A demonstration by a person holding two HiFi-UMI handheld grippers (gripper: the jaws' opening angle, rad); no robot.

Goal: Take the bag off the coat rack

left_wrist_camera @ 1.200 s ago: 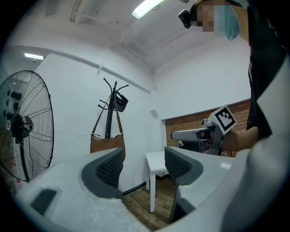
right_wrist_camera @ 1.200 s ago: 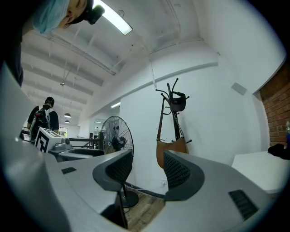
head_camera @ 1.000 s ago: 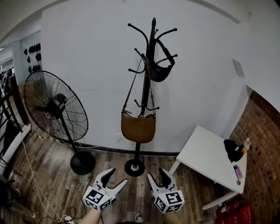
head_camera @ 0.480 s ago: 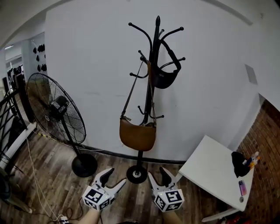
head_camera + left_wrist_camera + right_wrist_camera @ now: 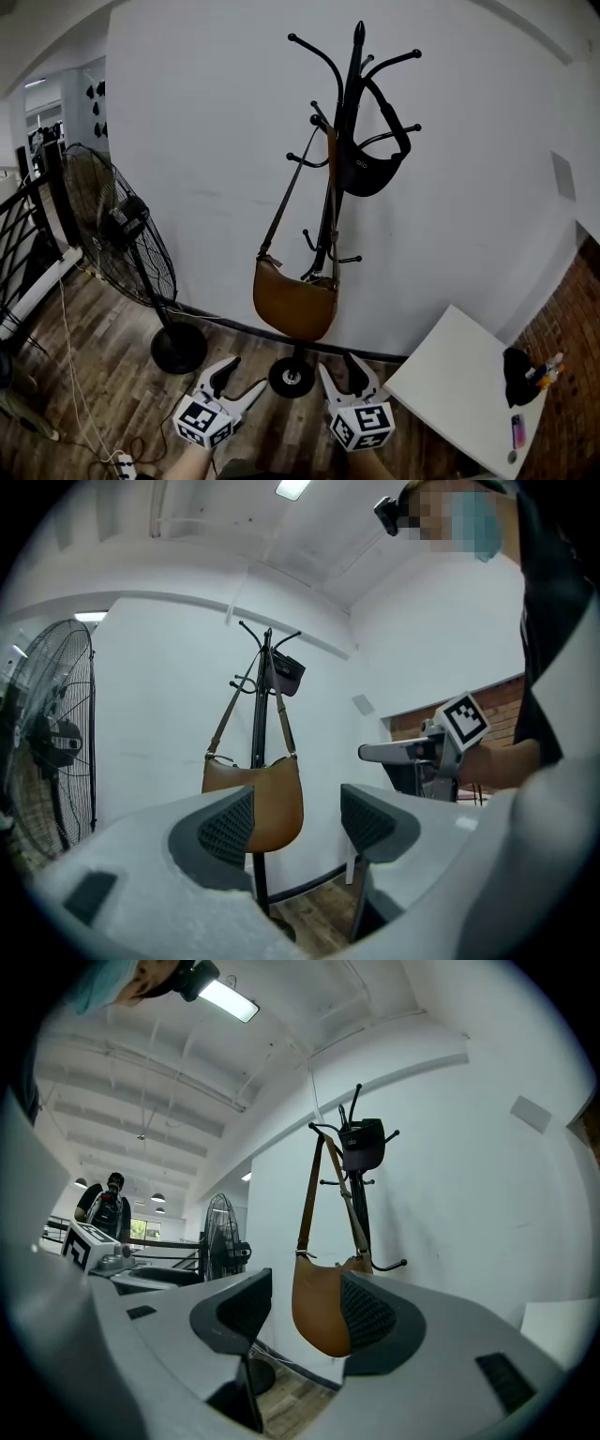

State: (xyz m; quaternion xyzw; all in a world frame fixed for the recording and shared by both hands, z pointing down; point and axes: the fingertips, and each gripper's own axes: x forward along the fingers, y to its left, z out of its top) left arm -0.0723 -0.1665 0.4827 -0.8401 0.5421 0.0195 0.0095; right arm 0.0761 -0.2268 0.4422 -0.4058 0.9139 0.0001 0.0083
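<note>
Both pairs of jaws stand apart with nothing between them. The left gripper and right gripper are held low, side by side, well short of the coat rack. Compared with a second ago the rack sits larger and further right in the head view, and the white table has slid toward the lower right edge, so the person is closing in. The brown bag hangs by its long strap from an upper peg, against the pole. A black bag hangs higher up, and either could be meant. The reach itself seems not yet begun.
</note>
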